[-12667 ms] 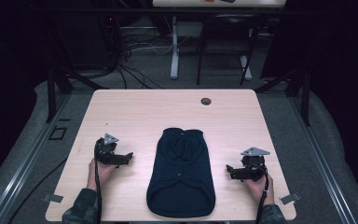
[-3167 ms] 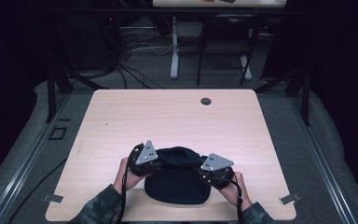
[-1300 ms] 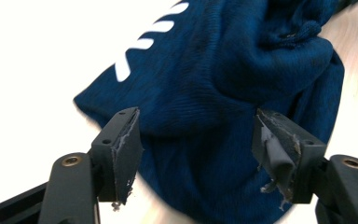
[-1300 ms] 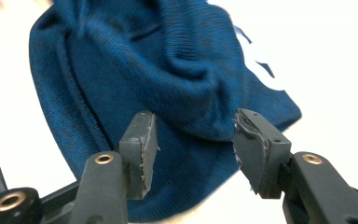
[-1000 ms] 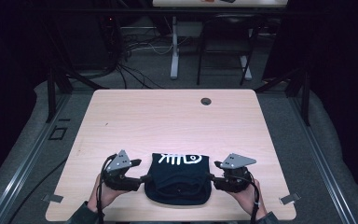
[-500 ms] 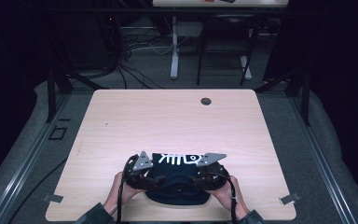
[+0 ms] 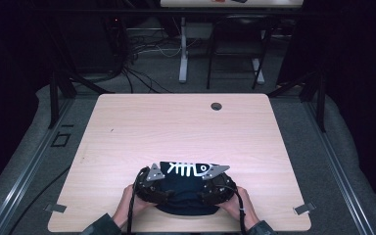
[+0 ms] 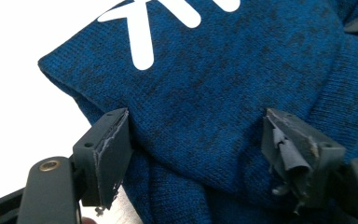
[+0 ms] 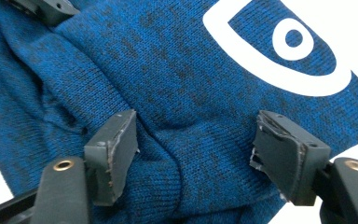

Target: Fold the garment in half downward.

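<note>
A: State of the left hand-held gripper [image 8: 196, 140]?
B: Jaws wide, straddling the folded blue sweater [image 7: 186, 186] at the near desk edge, not clamped.
A: The right hand-held gripper [image 9: 193, 140]?
B: Same: wide, fabric bulging between the jaws. Seat both over all layers, then close evenly.
A: Surface?
B: Pale wooden desk [image 7: 176, 127]; cable hole [image 7: 216, 106] far side; dark room, cables [image 7: 142, 49] behind.

Sweater [image 8: 223, 102]: blue knit cloth, matt, flecked dark; smooth white fishbone print [image 7: 190, 170]. Worktop [image 7: 176, 127]: pale wood-grain, matt. Jaws: black, pads frayed and rough.
</note>
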